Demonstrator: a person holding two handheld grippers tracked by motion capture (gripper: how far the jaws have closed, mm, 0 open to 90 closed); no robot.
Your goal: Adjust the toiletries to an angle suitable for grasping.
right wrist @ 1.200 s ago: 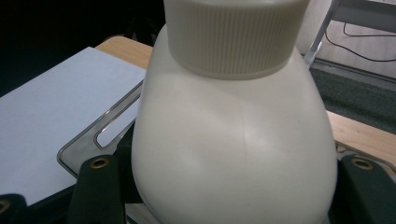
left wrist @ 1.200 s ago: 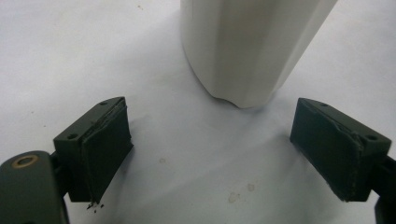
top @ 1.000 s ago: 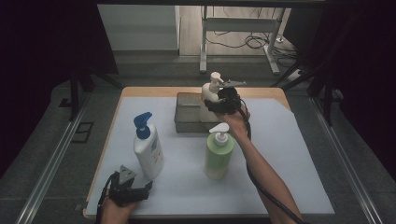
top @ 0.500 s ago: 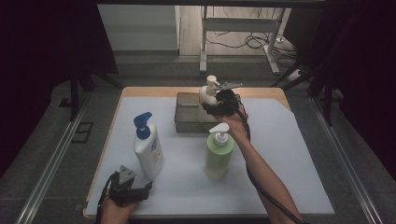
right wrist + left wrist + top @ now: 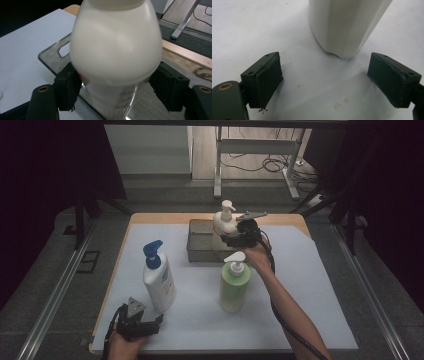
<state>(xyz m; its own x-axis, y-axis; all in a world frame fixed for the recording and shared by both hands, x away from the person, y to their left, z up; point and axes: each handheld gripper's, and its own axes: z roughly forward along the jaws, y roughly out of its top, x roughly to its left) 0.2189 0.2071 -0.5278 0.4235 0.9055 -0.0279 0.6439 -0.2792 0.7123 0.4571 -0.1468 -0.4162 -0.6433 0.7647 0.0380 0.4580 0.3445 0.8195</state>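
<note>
- At upper centre of the high view, the right gripper (image 5: 239, 231) has just been opening its jaws; the cream pump bottle (image 5: 224, 222) stands upright between them, the pads beside it but seemingly no longer pressing.
- The bottle stands in the metal tray (image 5: 200, 242), at its right end.
- At lower left, the left gripper (image 5: 134, 322) rests open on the surface (image 5: 200, 310), near the blue-capped bottle (image 5: 158, 279).
- The green bottle (image 5: 233, 286) stands just below the right hand.

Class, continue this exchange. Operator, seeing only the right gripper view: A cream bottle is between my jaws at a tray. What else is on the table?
Observer: A white bottle with a blue pump and a green bottle, upright, nearer the person.
Operator: And the left gripper?
Observer: The left gripper rests open at the near left edge, facing the white bottle.
Operator: My grip?
Observer: Your right gripper's jaws have just been opening around the cream bottle.
</note>
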